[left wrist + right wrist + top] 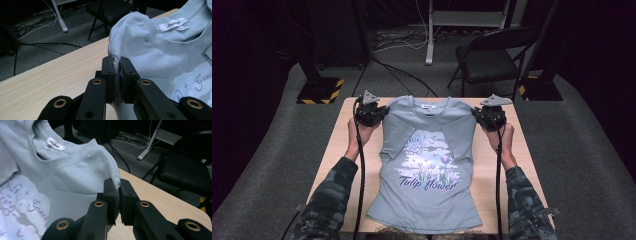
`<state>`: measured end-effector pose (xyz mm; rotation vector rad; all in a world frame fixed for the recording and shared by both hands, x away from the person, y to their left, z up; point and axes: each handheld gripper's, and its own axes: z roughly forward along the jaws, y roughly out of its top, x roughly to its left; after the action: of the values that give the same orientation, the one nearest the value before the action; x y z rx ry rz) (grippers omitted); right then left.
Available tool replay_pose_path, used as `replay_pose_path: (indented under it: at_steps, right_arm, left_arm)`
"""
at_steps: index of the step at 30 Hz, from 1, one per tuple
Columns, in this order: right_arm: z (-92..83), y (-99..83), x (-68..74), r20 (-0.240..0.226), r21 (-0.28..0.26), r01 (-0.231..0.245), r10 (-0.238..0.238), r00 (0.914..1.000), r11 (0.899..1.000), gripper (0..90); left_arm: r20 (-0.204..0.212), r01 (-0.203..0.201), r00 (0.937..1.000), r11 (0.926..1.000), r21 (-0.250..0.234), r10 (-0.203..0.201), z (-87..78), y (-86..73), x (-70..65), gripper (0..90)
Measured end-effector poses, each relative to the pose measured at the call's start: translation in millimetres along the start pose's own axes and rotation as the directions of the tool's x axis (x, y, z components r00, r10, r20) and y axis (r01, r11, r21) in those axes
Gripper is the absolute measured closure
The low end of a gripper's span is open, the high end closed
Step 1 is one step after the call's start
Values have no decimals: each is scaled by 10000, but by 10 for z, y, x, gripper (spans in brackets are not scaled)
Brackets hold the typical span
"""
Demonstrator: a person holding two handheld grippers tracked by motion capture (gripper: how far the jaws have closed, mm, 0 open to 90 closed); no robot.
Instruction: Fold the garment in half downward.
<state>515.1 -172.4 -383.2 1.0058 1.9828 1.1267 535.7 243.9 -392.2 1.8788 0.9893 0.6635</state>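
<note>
Your left hand-held gripper [371, 114] is clamped on one shoulder of the shirt [427, 165], your right hand-held gripper [490, 117] on the other — one shirt, two grips. Its long axis runs from the collar toward you along the tabletop [339, 150], hem nearest you, so each hand is equally near.

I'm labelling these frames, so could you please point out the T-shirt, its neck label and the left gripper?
T-shirt [424, 200]: high view, plain fabric below the print.
Neck label [173, 24]: left gripper view, middle of the white tag.
Left gripper [117, 72]: left gripper view, between the jaw tips, shut on the shirt's shoulder.
</note>
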Motion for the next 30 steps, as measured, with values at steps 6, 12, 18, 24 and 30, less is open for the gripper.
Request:
replay_pose_path:
  at_steps: [6, 12, 18, 24, 30]
  right_arm:
    - [-265, -25, 125, -373, -243, 259, -268, 9989, 9994, 855]
    - [-529, -120, 269, -947, -170, 378, -392, 9947, 9991, 854]
    - [-762, -284, 403, -1476, 255, 541, -497, 9878, 9982, 854]
    - [-923, -521, 545, -2144, 749, 607, -434, 9758, 9953, 854]
    - [-959, -777, 692, -2693, 1435, 741, -331, 9625, 9869, 853]
  left_arm:
    - [545, 339, 9979, 9994, -66, -335, -254, -93, -46, 835]
    - [1152, 501, 9921, 9987, 49, -503, -520, -193, -117, 836]
    - [1688, 803, 9819, 9961, 374, -855, -716, -377, -189, 835]
    - [2181, 1004, 9688, 9908, 907, -1181, -853, -642, -289, 835]
    - [2535, 1361, 9513, 9768, 1654, -1754, -876, -1004, -369, 834]
